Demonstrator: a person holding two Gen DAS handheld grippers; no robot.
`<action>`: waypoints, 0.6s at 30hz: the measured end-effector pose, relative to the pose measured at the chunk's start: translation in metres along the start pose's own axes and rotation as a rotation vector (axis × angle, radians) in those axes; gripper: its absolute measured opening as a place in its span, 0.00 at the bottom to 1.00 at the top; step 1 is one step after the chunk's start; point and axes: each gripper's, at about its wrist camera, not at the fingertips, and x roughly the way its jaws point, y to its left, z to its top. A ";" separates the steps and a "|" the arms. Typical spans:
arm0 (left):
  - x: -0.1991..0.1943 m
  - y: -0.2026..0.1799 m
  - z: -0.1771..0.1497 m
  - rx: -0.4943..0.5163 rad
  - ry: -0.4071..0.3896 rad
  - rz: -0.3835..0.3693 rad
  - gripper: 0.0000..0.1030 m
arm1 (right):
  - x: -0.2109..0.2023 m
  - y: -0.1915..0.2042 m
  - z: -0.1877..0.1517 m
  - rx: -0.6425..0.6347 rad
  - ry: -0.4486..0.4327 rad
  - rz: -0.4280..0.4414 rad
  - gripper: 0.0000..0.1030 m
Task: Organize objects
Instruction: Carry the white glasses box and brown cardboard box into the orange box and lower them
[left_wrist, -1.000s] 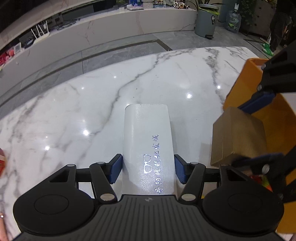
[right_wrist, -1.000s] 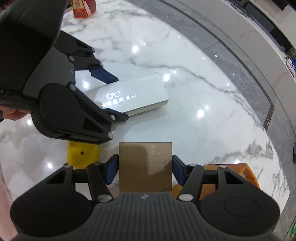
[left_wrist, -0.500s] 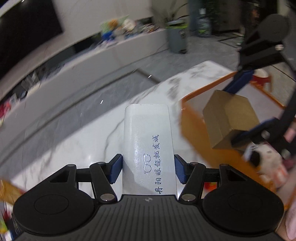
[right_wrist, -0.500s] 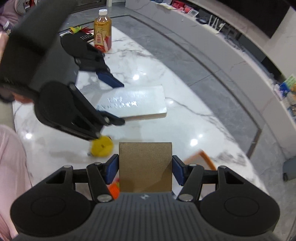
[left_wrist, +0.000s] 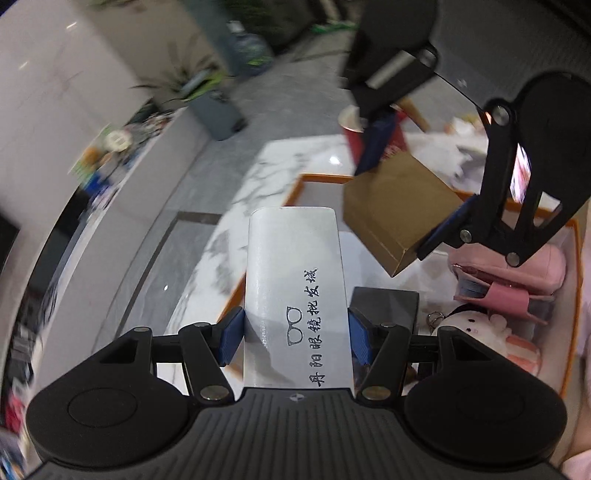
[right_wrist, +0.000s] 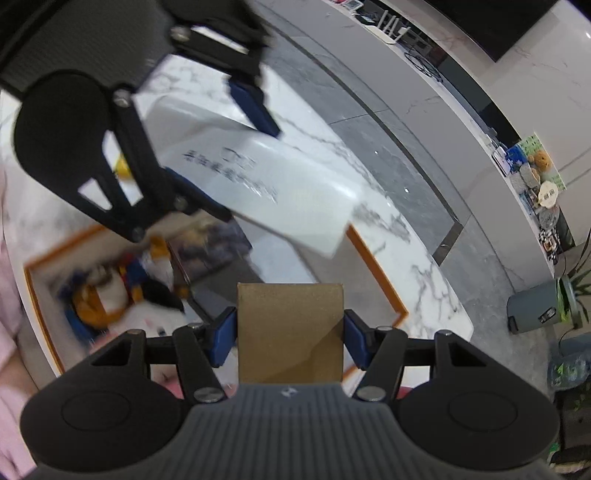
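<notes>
My left gripper (left_wrist: 295, 338) is shut on a white glasses case (left_wrist: 295, 280) with black print, held in the air over the orange-rimmed tray (left_wrist: 325, 179). My right gripper (right_wrist: 290, 338) is shut on a brown cardboard box (right_wrist: 290, 328), also above the tray (right_wrist: 376, 273). In the left wrist view the brown box (left_wrist: 399, 210) hangs to the upper right in the right gripper (left_wrist: 400, 205). In the right wrist view the white case (right_wrist: 266, 184) sits up and left in the left gripper (right_wrist: 225, 158).
The tray holds a pink pouch (left_wrist: 517, 273), a white plush toy (left_wrist: 491, 332), a dark flat item (right_wrist: 214, 251) and colourful toys (right_wrist: 110, 291). It stands on a white marble table (right_wrist: 424, 280) near its edge. A grey bin (right_wrist: 535, 308) stands on the floor beyond.
Both grippers have lifted their objects off the table and swung them over the orange tray. The white case, earlier lying on the marble, now hangs in the air.
</notes>
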 end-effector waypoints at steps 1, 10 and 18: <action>0.010 -0.004 0.004 0.039 0.009 -0.004 0.67 | 0.006 -0.001 -0.002 -0.017 0.002 0.000 0.60; 0.082 -0.006 0.007 0.257 0.086 -0.032 0.67 | 0.016 -0.001 -0.036 -0.166 -0.016 0.054 0.60; 0.116 -0.011 -0.009 0.360 0.104 -0.077 0.67 | 0.047 -0.004 -0.039 -0.271 -0.003 0.069 0.60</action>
